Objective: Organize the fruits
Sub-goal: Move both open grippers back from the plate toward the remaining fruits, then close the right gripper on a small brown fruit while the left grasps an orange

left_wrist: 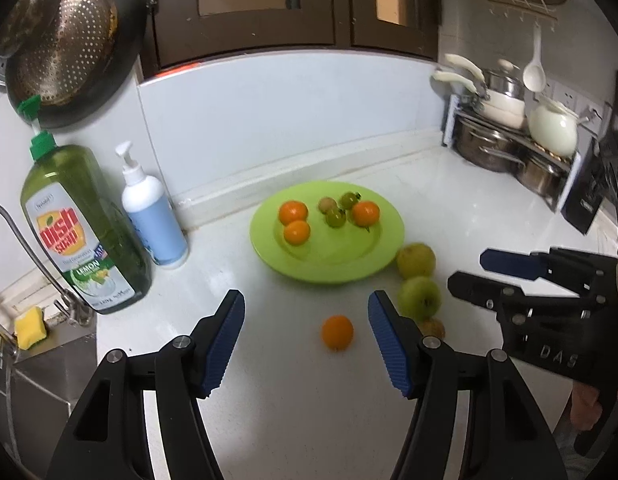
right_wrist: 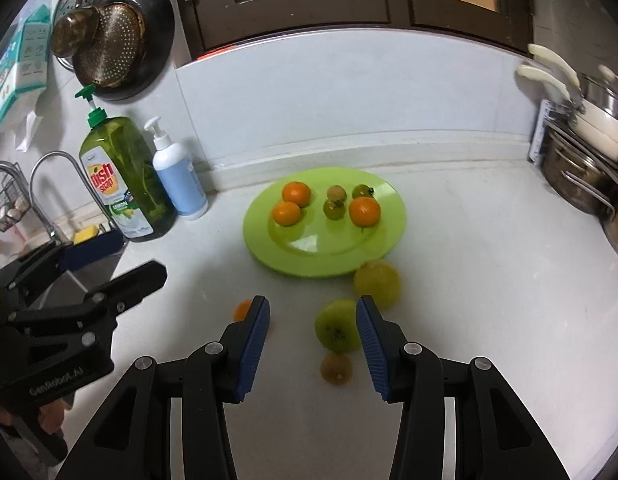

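Plate (left_wrist: 393, 236) behind loose fruit (left_wrist: 337, 332); bottles (left_wrist: 85, 236) left.

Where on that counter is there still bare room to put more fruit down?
The front half of the lime-green plate is bare. The white counter lies free between the plate and the steel pots. It is crowded near the plate's front rim: two green apples, a brown kiwi, a loose orange.

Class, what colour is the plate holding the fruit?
Lime green; the plate shows best in the right wrist view.
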Available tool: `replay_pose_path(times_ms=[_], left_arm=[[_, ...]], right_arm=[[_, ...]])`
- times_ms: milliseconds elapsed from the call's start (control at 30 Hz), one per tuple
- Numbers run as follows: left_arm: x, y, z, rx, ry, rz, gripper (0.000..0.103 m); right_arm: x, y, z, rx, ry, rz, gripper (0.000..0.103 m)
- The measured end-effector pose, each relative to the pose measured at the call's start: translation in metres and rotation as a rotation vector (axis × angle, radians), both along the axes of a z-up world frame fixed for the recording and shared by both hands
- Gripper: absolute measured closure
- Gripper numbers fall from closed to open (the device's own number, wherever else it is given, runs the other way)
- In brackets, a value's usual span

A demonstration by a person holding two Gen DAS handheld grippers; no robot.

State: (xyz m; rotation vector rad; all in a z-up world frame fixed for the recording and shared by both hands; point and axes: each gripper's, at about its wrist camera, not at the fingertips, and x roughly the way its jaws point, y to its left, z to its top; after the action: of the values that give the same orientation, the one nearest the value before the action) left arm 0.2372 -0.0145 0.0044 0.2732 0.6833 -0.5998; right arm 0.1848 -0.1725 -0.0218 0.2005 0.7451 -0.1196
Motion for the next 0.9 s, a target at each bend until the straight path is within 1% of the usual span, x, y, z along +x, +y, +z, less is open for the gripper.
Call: replay_pose_path(times_ms=[133,367,533,700,900], left_arm=[[-0.005,0.000,-0.014,0.000,0.017,-0.042,0.039],[-0.010,-0.006,-0.035,0.047,-0.008,-0.099,0.039],[-0.006,-0.011,-0.052,0.078,0.004,-0.130,0.039],[0.004,-0.019,-0.068,0.105,0.026,-0.151,0.040],[0.017,-0.026,-0.082,0.110,0.062,-0.169,0.040]], right_arm=[[-0.009,0.005,-0.010,-0.014,0.000,-0.025,0.057],[-0.019,0.010,-0.035,-0.028,0.042,-0.039,0.057],[-0.017,0.005,-0.047,-0.011,0.061,-0.064,0.057],[-0.009,0.003,-0.060,0.005,0.099,-0.068,0.057],[0.000,0.004,-0.070,0.025,0.128,-0.057,0.057]])
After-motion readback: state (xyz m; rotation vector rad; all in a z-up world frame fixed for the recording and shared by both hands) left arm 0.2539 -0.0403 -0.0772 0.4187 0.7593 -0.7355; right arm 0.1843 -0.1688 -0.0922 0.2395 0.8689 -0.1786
